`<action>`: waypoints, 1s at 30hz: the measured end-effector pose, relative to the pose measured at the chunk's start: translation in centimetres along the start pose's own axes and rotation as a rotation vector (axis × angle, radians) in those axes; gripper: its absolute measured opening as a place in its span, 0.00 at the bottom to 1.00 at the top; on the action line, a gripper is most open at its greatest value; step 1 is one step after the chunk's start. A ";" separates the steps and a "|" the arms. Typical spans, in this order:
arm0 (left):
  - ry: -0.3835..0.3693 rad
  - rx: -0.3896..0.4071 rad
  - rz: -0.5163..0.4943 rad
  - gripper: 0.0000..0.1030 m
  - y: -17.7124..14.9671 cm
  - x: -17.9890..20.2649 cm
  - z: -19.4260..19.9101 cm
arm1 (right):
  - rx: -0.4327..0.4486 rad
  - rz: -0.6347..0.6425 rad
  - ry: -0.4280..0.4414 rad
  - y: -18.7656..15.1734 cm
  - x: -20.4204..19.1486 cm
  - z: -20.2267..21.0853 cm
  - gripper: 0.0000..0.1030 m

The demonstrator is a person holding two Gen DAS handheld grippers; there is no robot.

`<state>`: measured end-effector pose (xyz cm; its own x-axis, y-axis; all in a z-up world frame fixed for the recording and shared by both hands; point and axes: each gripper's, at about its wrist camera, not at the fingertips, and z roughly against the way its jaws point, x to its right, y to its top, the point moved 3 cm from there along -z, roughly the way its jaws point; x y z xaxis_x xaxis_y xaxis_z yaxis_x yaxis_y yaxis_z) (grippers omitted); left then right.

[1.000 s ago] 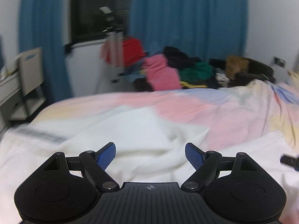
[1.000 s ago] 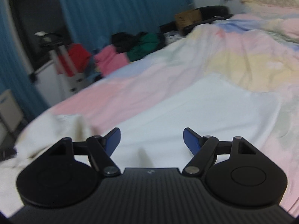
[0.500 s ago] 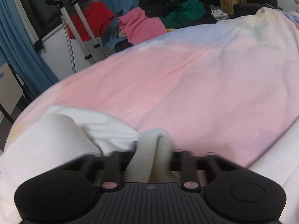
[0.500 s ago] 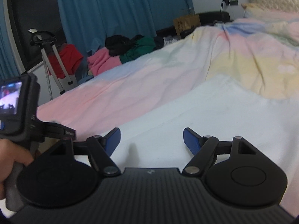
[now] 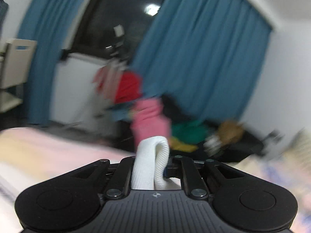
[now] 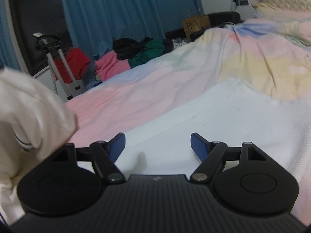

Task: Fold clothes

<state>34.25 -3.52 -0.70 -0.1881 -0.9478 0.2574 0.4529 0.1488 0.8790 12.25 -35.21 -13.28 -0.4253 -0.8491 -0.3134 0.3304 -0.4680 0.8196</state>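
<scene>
One second has been enough to turn the left tongs (image 5: 150, 167) from spread and empty above the bed to clamped on a doubled fold of white ribbed fabric (image 5: 150, 163), which now stands up between the jaws; the jaws have just eased apart slightly after snapping in, yet the cloth is visibly still pinched. The left wrist view is smeared and has swung up from the bedding toward the blue curtains (image 5: 204, 62) and the dark window, so I judge that hand to be sweeping the caught edge up and across. In the right wrist view a bunched mass of the same cream-white garment (image 6: 33, 116), with a thin dark stripe near its hem, has risen into the left of the picture, where half a second ago the other handheld device showed. The right tongs (image 6: 157, 145) remain spread wide with nothing between them, hovering over the flat white part of the garment (image 6: 243, 120) that lies on the pastel duvet (image 6: 155, 81). For the task, this looks like the start of a fold: one edge is lifted, the rest lies flat, and the right hand has yet to pin or take its side.
</scene>
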 end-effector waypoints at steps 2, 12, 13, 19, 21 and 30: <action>0.096 -0.089 -0.019 0.33 -2.7 -2.2 -1.2 | 0.006 0.014 0.011 -0.1 -0.4 0.3 0.74; 0.152 -0.035 -0.056 0.73 -7.1 -2.8 12.4 | -0.025 -0.011 0.205 -1.4 -1.7 0.1 0.74; 0.161 -0.032 -0.061 0.73 -7.3 -2.0 14.9 | -0.026 -0.013 0.225 -1.5 -1.8 0.2 0.74; 0.125 -0.017 -0.062 0.76 -9.8 2.2 23.2 | -0.057 -0.004 0.329 -2.6 -2.7 1.1 0.64; 0.118 -0.008 -0.069 0.77 -10.6 3.2 24.8 | -0.073 0.016 0.343 -3.0 -3.2 1.6 0.56; 0.079 -0.011 -0.091 0.77 -13.7 3.3 25.0 | -0.175 0.003 0.367 -3.1 -4.9 2.1 0.49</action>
<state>5.62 -1.60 -1.85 -0.1602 -0.9765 0.1441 0.4471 0.0584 0.8926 11.52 -29.13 -13.26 -0.1059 -0.8667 -0.4875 0.4828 -0.4734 0.7368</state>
